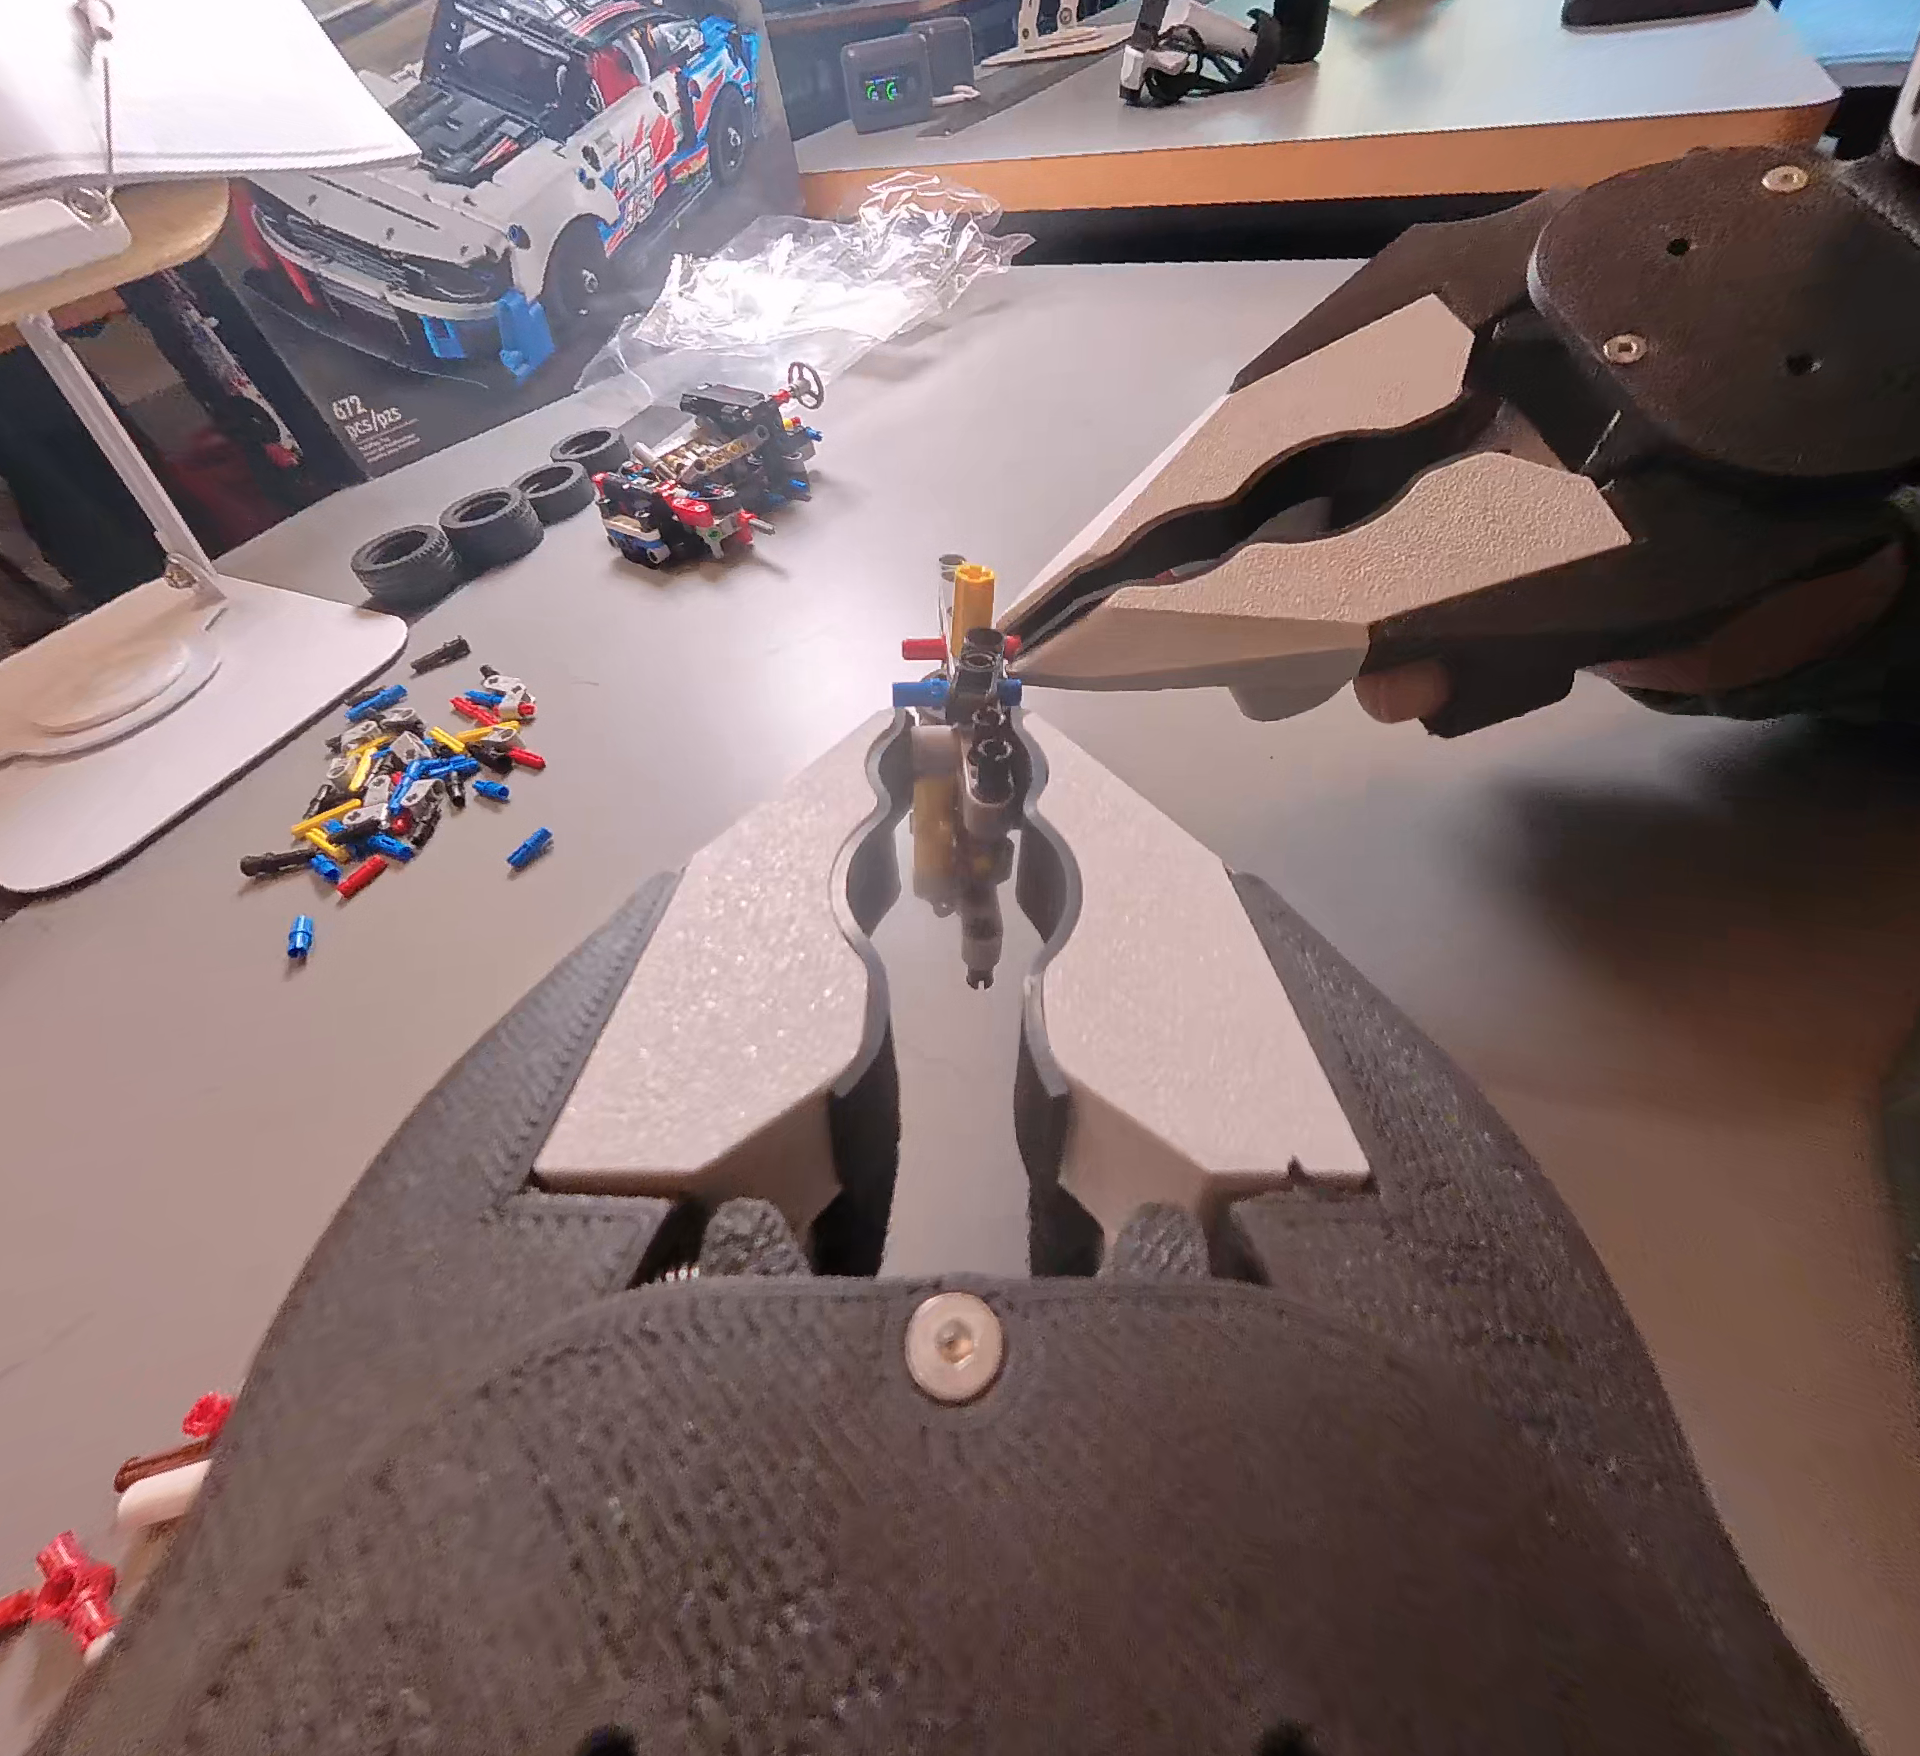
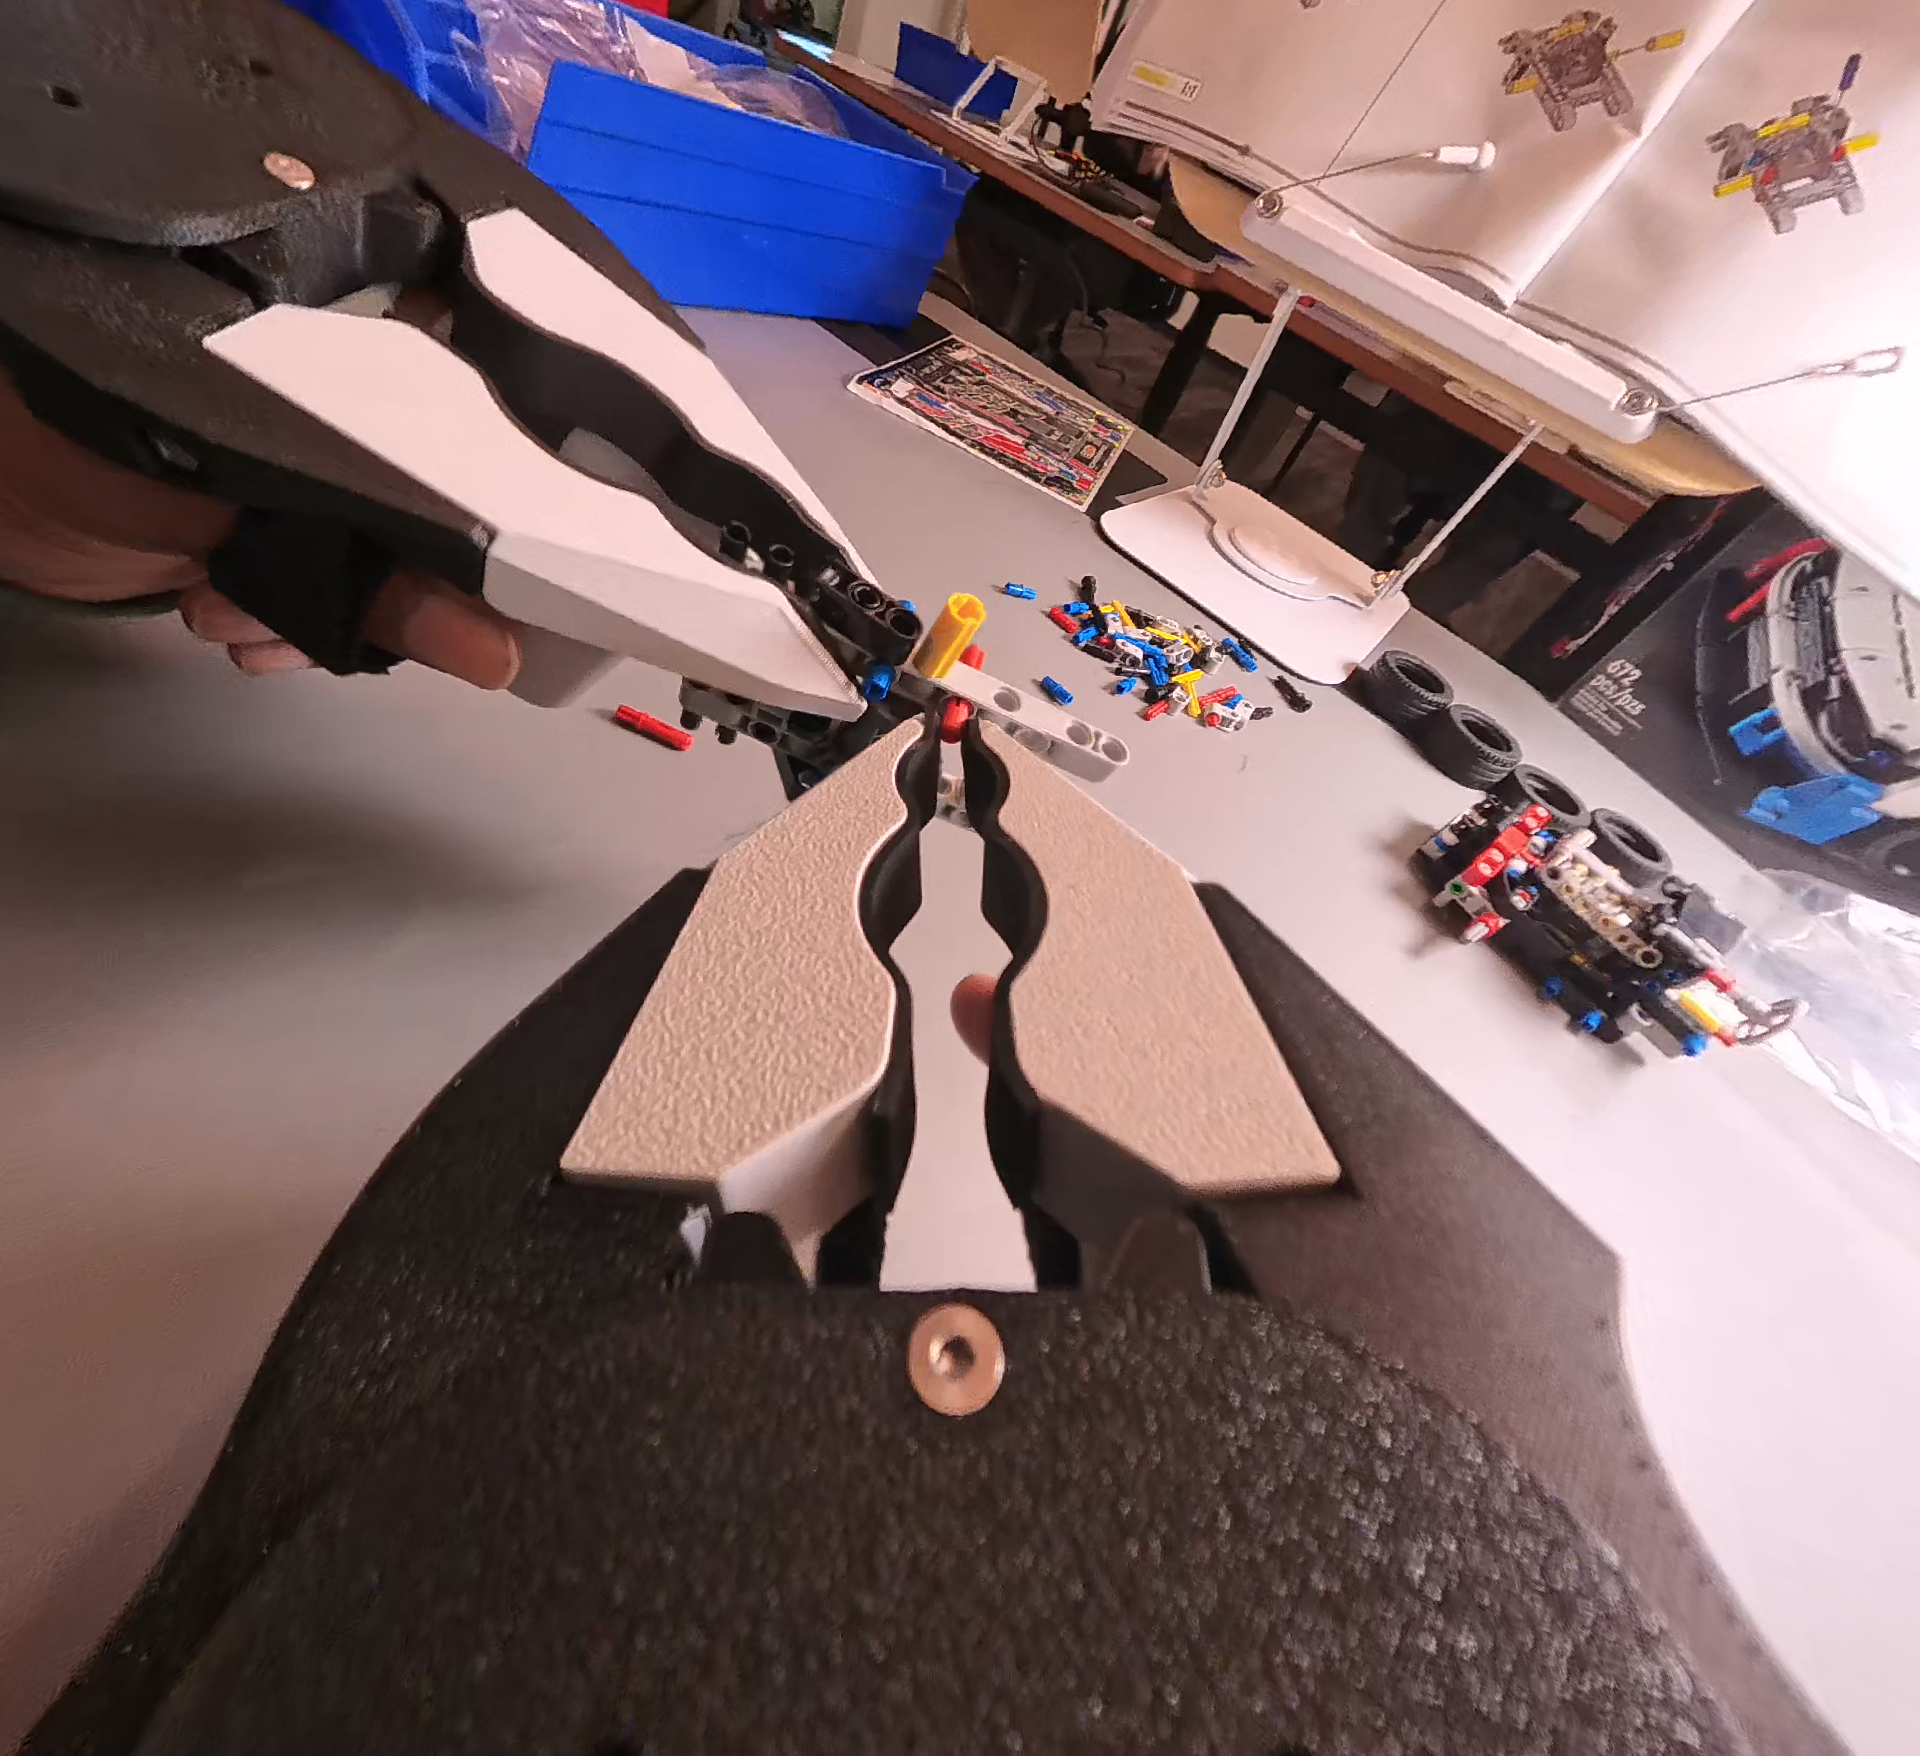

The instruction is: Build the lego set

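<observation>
My left gripper [image 1: 961,730] is shut on a small lego sub-assembly [image 1: 971,776] of a black beam, a yellow part and blue and red pins, held above the grey table [image 1: 1507,1031]. My right gripper [image 1: 1013,654] comes in from the right, its tips against the top of the sub-assembly. In the right wrist view my right gripper [image 2: 945,732] is nearly closed, pinching a red pin [image 2: 950,719] beside the yellow part [image 2: 951,631] and a grey beam [image 2: 1049,721]. The left gripper [image 2: 862,667] enters there from the left with the black beam [image 2: 868,607].
A pile of small loose pieces [image 1: 405,771] [image 2: 1164,646], several tyres [image 1: 488,522] and a part-built car chassis [image 1: 707,480] [image 2: 1590,937] lie on the table. The set's box [image 1: 499,148], a booklet stand [image 2: 1257,563], a sticker sheet [image 2: 997,418] and blue bins [image 2: 727,189] stand around. Left and right tips are no more than a few centimetres apart.
</observation>
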A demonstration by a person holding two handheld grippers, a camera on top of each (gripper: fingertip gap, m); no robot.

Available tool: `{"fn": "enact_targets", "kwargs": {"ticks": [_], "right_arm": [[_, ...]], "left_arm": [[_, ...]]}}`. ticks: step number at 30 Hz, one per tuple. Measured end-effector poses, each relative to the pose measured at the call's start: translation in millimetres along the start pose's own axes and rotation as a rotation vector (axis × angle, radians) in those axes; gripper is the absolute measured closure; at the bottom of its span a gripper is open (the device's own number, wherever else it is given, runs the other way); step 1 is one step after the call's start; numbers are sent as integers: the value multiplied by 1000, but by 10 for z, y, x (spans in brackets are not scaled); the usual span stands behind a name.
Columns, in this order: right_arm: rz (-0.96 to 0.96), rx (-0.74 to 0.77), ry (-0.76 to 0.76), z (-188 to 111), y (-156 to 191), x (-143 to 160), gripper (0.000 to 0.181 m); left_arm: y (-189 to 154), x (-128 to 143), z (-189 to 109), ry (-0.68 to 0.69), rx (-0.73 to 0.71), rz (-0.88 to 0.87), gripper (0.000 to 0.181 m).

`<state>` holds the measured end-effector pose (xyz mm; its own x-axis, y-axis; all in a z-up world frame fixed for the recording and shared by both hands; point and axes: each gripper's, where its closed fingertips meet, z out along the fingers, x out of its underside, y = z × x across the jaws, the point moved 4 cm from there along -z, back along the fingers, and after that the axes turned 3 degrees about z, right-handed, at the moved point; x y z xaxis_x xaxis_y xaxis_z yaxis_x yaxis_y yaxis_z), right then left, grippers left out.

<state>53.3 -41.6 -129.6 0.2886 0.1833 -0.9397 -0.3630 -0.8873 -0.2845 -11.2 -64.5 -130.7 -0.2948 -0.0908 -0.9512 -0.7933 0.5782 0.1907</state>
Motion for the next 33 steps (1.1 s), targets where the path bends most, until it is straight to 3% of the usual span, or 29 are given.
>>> {"fn": "enact_targets", "kwargs": {"ticks": [5, 17, 20, 23, 27, 30, 33], "right_arm": [[213, -43, -55, -28, -34, -72, 180], [1177, -442, -242, -92, -81, -158, 180], [1253, -498, -277, -96, -71, -164, 179], [1125, -495, -247, -109, -51, -162, 178], [818, -457, -150, -274, -143, -140, 174], [423, -360, -28, -422, -310, -77, 163], [0, -419, -6, -514, -199, -81, 145]], "left_arm": [[-6, -61, -36, -62, -3, 42, 166], [-51, -213, -137, -197, -42, 187, 165], [-55, -233, -153, -215, -49, 208, 165], [-58, -233, -164, -216, -39, 225, 166], [-106, -216, -161, -224, -33, 339, 167], [-167, -116, -121, -178, -6, 463, 167], [-268, -22, -55, -126, 57, 527, 167]]}}
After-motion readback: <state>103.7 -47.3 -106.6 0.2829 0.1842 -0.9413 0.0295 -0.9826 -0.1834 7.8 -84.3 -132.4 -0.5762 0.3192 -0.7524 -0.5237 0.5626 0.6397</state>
